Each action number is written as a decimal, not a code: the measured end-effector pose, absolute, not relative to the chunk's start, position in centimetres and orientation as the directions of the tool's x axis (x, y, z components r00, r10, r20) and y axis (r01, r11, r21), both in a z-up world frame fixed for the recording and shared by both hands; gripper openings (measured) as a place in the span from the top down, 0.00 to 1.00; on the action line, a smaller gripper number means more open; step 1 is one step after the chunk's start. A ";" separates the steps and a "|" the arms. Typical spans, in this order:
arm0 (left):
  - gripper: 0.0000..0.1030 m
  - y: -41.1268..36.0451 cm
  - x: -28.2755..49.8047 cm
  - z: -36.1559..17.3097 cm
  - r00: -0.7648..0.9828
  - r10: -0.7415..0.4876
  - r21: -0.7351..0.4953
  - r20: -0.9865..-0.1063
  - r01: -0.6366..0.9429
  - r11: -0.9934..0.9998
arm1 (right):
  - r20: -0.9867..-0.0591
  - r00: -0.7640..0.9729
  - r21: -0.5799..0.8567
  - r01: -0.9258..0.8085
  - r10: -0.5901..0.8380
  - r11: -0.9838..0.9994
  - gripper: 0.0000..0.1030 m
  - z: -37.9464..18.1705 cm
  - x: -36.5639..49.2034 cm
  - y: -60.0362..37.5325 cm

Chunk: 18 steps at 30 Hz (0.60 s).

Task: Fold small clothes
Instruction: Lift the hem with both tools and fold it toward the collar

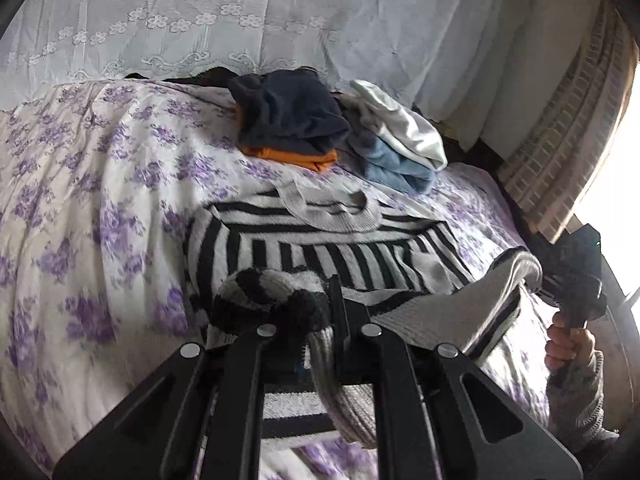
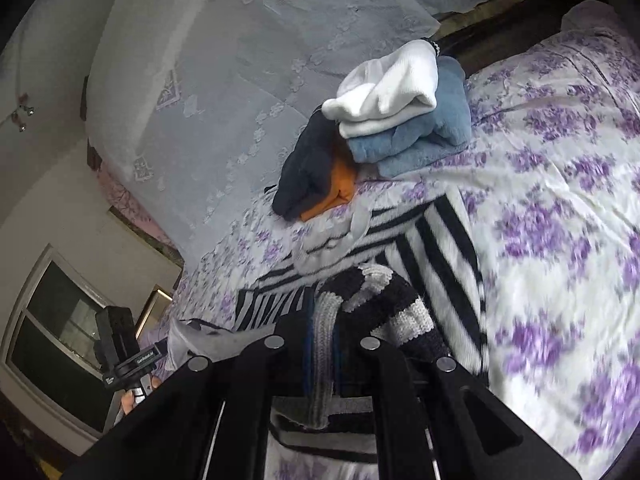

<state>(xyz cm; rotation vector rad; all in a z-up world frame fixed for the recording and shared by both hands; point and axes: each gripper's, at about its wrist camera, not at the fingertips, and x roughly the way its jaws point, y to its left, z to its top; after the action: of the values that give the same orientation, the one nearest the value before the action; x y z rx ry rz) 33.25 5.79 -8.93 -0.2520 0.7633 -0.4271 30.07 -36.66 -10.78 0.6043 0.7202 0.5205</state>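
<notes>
Your left claw (image 1: 334, 300) is clamped on the near hem of the striped sweater (image 1: 320, 256), and your right claw (image 2: 322, 316) grips the same hem. The sweater lies on the flowered bedspread (image 1: 100, 200), just before two stacks of folded clothes (image 1: 292, 120).

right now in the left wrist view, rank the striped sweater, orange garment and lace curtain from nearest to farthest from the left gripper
1. Striped sweater: pinched in the left gripper, spread out just ahead.
2. Orange garment: farther up the bed, under a navy one.
3. Lace curtain: hanging beyond the bed's far edge.
</notes>
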 end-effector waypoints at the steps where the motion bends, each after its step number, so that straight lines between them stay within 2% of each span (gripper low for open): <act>1: 0.91 5.9 33.6 -8.9 0.645 -0.456 -0.370 -0.613 0.275 0.887 | -0.449 0.642 0.663 -0.227 0.621 0.714 0.92 -10.7 30.8 -36.7; 11: 0.91 6.5 39.1 -9.2 0.647 -0.454 -0.407 -0.612 0.234 0.883 | -0.469 0.634 0.675 -0.192 0.615 0.713 0.92 -11.7 37.8 -36.1; 18: 0.91 6.4 42.7 -12.3 0.626 -0.432 -0.422 -0.649 0.177 0.889 | -0.507 0.624 0.690 -0.120 0.595 0.714 0.92 -15.2 41.6 -36.4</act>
<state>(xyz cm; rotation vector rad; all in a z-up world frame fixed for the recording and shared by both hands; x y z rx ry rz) 42.67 6.40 -12.32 -0.3344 0.8251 -0.3567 41.64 -36.39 -15.18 0.6622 0.7989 0.4462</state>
